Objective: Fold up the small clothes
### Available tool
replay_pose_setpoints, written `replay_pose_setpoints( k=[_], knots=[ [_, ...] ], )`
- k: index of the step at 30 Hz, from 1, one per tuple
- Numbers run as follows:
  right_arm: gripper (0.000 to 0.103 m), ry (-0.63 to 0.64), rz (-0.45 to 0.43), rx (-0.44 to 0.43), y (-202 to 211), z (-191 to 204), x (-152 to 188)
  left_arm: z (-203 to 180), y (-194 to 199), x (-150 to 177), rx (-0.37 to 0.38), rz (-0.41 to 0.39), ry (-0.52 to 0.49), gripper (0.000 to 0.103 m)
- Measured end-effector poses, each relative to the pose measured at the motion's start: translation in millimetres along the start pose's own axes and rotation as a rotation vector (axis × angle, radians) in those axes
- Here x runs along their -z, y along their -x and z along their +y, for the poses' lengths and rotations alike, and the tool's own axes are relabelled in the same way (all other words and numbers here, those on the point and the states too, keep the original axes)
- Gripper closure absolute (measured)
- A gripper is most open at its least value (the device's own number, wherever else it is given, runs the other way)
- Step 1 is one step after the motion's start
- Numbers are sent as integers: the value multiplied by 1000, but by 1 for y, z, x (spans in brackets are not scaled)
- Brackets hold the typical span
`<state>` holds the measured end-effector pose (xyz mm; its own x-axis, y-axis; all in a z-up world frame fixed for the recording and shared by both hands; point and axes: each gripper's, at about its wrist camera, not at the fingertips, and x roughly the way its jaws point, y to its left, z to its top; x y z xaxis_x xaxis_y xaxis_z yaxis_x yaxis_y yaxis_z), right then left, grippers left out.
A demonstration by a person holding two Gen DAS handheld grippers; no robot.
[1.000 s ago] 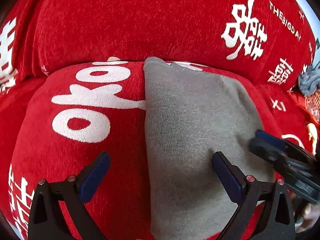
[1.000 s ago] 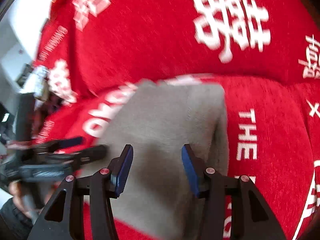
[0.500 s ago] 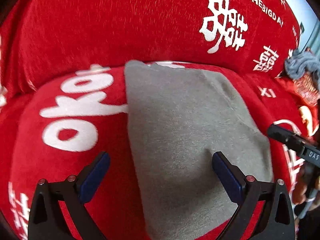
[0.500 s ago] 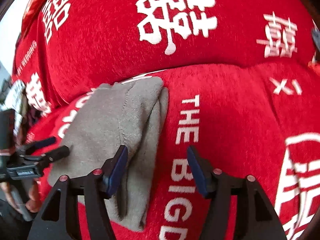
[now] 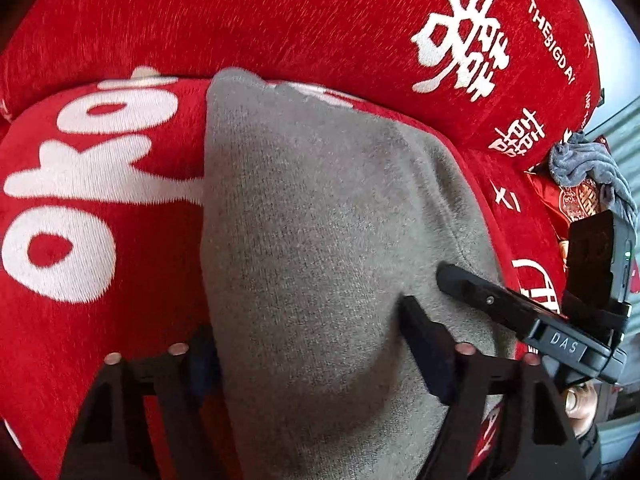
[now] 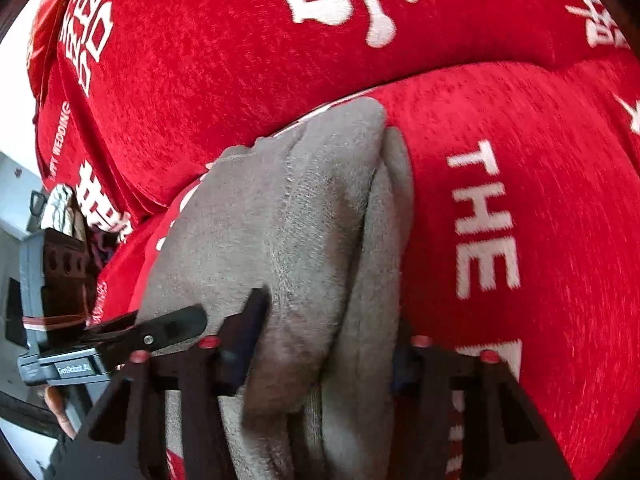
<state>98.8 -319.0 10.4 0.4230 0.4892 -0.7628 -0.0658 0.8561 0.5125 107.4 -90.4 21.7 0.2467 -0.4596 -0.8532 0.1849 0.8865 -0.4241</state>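
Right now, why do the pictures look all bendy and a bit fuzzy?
Both wrist views use fisheye lenses, so the red cover bulges and corners go dark; the right wrist view is smeared by motion, especially the white letters; the left wrist view shows the grey cloth sharply.

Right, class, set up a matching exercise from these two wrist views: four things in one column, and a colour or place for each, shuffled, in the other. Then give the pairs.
Things:
1. folded garment
2. sofa cover
3. left gripper
4. crumpled cloth

Descriptions:
A. red with white lettering
B. blue-grey, heaped at the far right of the left wrist view
C. grey-beige, lying on the seat cushion
D. black fingers straddling the garment's near left part

Pairs: 1-C, 2-A, 3-D, 4-B
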Motion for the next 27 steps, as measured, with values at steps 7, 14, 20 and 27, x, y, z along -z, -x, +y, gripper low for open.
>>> replay_pose_setpoints(
  k=[7, 14, 20, 27],
  knots=[
    [67, 203, -59, 151, 11, 46, 8, -18, 15, 2, -65, -69, -97, 54],
    [68, 302, -112, 200, 31, 81, 20, -23, 40, 15, -104, -115, -128, 55],
    [68, 326, -135, 192, 46, 102, 36, -19, 61, 36, -115, -142, -134, 55],
    [68, 345, -153, 179, 57, 124, 66, -11, 86, 69, -133, -171, -133, 55]
  ],
)
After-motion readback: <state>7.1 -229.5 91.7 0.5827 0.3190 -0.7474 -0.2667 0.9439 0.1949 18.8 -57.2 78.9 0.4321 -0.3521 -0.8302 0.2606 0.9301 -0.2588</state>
